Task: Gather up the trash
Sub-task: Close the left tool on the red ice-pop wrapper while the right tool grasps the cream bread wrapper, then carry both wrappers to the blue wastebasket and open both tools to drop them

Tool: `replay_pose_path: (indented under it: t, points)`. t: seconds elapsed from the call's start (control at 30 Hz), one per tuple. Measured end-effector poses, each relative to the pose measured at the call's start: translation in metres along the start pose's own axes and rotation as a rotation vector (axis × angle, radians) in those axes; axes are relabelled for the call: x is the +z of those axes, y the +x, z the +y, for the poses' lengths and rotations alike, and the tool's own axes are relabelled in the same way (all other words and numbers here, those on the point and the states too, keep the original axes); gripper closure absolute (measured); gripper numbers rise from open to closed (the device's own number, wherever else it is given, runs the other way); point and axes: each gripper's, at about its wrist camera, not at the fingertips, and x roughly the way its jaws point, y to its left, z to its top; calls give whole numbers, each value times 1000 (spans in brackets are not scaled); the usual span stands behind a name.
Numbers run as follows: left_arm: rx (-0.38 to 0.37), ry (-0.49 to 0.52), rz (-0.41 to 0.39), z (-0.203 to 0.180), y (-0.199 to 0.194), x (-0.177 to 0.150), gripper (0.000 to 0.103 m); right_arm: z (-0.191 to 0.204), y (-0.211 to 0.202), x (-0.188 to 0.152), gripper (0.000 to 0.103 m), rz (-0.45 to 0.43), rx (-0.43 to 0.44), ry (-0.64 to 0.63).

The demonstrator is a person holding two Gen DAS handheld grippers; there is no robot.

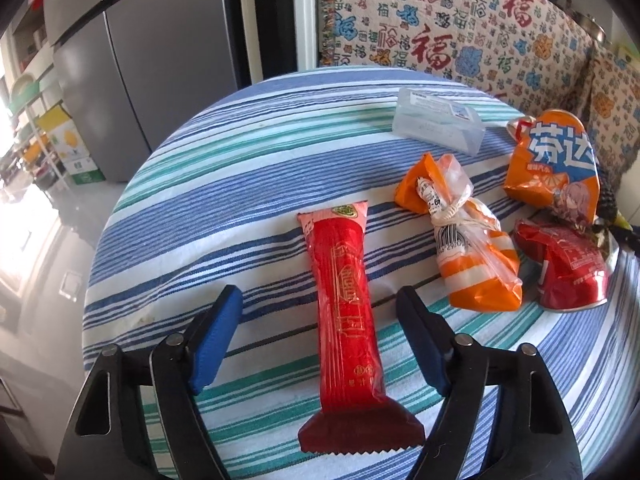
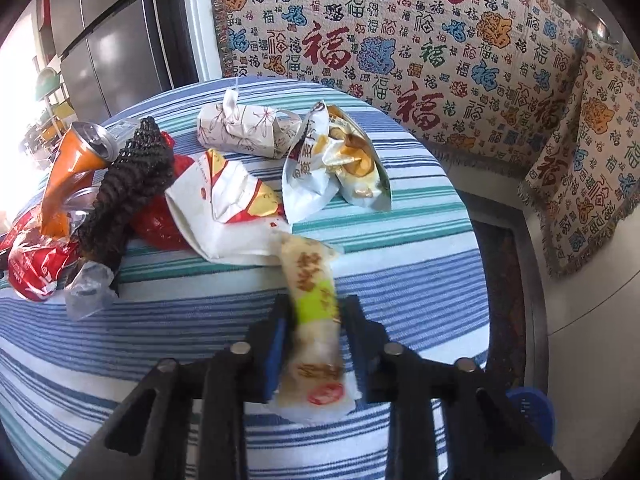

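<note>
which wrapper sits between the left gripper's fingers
The long red wrapper, lying flat between the open left gripper; the orange-striped bag sits off to its right.

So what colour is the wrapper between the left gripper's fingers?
Red with gold print; the long wrapper lies between the open left gripper fingers, clearest in the left wrist view.

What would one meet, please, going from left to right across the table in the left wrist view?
red wrapper → orange-and-white bag → crushed red can. The clear plastic box and orange can lie farther back.
</note>
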Motion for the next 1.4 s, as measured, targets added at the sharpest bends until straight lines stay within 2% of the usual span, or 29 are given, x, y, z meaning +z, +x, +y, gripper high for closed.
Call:
replay_pose_path:
  t: [0.07, 0.1, 0.17, 0.33, 0.4, 0.47, 0.6, 0.63, 0.67, 0.7, 0.73, 0.77, 0.8, 0.83, 0.97, 1.03, 1.17, 1.27, 1.4]
  points:
    - [5, -6, -7, 0, 2, 4, 39, 0, 7, 8, 83, -17, 5, 41]
    - [5, -10, -9, 0, 4, 6, 40, 0, 11, 12, 83, -29, 4, 58]
    - [10, -19, -11, 1, 7, 10, 42, 3, 19, 20, 83, -60, -21, 79]
    - [16, -31, -12, 1, 12, 15, 42, 6, 27, 30, 83, -60, -36, 89]
    - [11, -24, -13, 0, 10, 13, 40, 6, 26, 30, 83, -60, -35, 85]
    - [1, -21, -10, 0, 8, 11, 27, 6, 26, 29, 82, -58, -36, 79]
    - [-2, 4, -8, -4, 7, 10, 27, 11, 25, 30, 81, -34, -54, 39]
    - [3, 11, -10, -5, 7, 10, 27, 10, 24, 32, 79, -15, -56, 41]
    - [8, 17, -10, -6, 7, 10, 27, 9, 24, 32, 69, 0, -56, 44]
    - [12, 24, -6, -6, 7, 9, 28, 7, 23, 32, 52, 13, -53, 50]
    - [10, 26, -9, -7, 6, 9, 38, 5, 23, 30, 50, 24, -40, 60]
    - [3, 26, -13, -6, 4, 8, 60, 2, 22, 29, 55, 28, -35, 62]
    - [-1, 28, -16, -6, 2, 7, 72, 2, 20, 28, 77, 29, -42, 55]
    - [-8, 29, -16, -5, 0, 6, 85, 0, 18, 27, 85, 34, -36, 50]
    - [6, 26, -29, -7, -4, 0, 89, -4, 11, 18, 86, 34, -23, 45]
    - [15, 19, -32, -8, -9, -3, 90, -10, 1, 12, 86, 7, -5, 70]
    - [-14, 5, -78, -18, -36, -2, 91, -21, -39, -1, 86, -66, 29, 85]
    - [-72, 18, -122, -43, -65, 3, 91, -32, -74, -14, 86, -99, 26, 69]
    - [-183, 89, -172, -100, -101, 17, 92, -58, -120, -36, 86, -129, -11, 58]
